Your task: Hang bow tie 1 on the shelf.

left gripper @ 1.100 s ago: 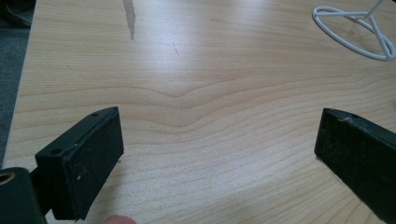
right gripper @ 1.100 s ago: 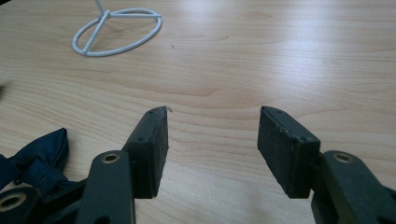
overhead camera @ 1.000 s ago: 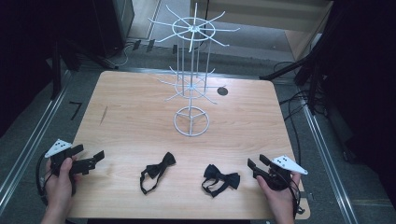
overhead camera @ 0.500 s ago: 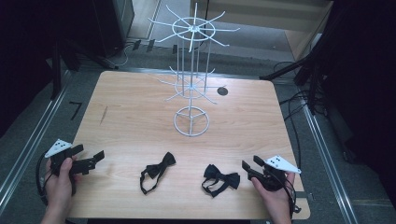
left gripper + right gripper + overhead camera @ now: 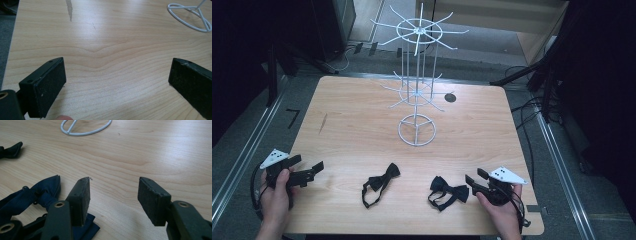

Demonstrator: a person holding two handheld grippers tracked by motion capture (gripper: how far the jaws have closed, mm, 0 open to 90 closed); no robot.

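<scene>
On the pale wooden table [image 5: 362, 130]: two dark fabric bow ties [image 5: 381, 183], a white wire display stand [image 5: 417, 85].
Left black two-jaw gripper [image 5: 312, 170] gapes wide, empty; right black two-jaw gripper [image 5: 472, 181], jaws parted, touches the nearer tie [image 5: 447, 192].

Two handheld grippers, both black w/ matte plastic bodies. Left gripper [image 5: 312, 170] has a grey three-cornered plate on top w/ small dark dots, and a black cable looping off behind the hand. Right gripper [image 5: 474, 179] carries the same grey plate and a black cable at the wrist. Fingers [image 5: 153, 200] are flat rectangular blocks w/ rough, slightly speckled pads; brass-coloured screw eyelets sit in the arms behind them. Forearms bare, no sleeves visible.
</scene>
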